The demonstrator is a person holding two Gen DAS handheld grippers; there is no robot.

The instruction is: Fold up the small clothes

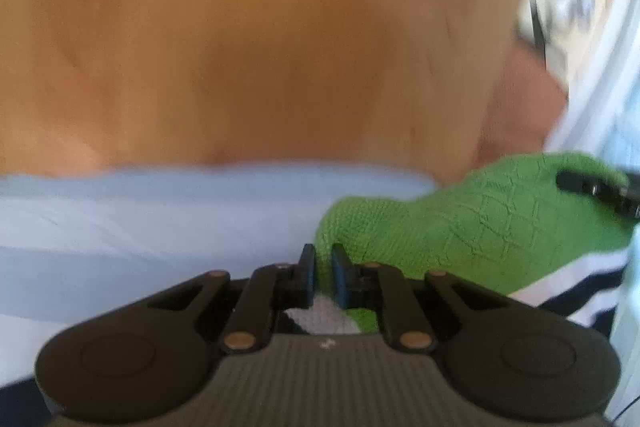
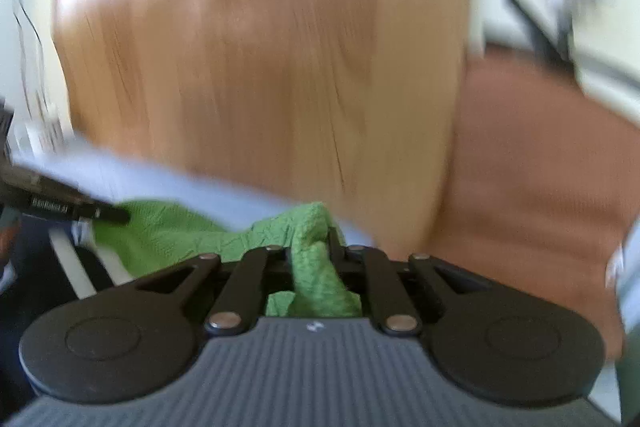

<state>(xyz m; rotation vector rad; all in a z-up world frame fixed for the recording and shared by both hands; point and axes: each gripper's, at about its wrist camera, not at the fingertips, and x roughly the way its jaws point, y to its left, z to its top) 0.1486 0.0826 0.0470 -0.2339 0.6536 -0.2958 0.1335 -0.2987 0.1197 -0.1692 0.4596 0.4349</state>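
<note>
Green knitted cloth (image 1: 472, 223) is held between both pairs of tongs, stretched from one to the other.

In the left wrist view, the left gripper (image 1: 320, 269) is seen nearly closed, with only a narrow gap between its dark fingers (image 1: 307, 267). A corner of the green cloth lies at and behind the right-hand finger, and a scrap of green with some white fabric shows below the jaws; whether the corner is actually pinched cannot be told for certain, though the fabric is drawn taut from that spot. From there the cloth spreads away to the right of the tongs, where the tip of the right gripper (image 1: 576, 183) is seen clamped on its far edge.

In the right wrist view, the right gripper (image 2: 316, 247) is closed on a bunched fold of the same cloth (image 2: 316, 267), which rises between the fingers and hangs down behind them. To the left of these tongs the green fabric runs on to the left gripper's tip (image 2: 116, 214), which reaches onto it.

Beneath the cloth, pale blue fabric (image 1: 140, 219) is spread, with navy and white stripes (image 1: 568, 291) at its side. Ahead of both tongs a wooden tabletop (image 1: 260, 47) is seen, blurred. Beyond its right edge, reddish-brown floor (image 2: 540, 167) shows.
</note>
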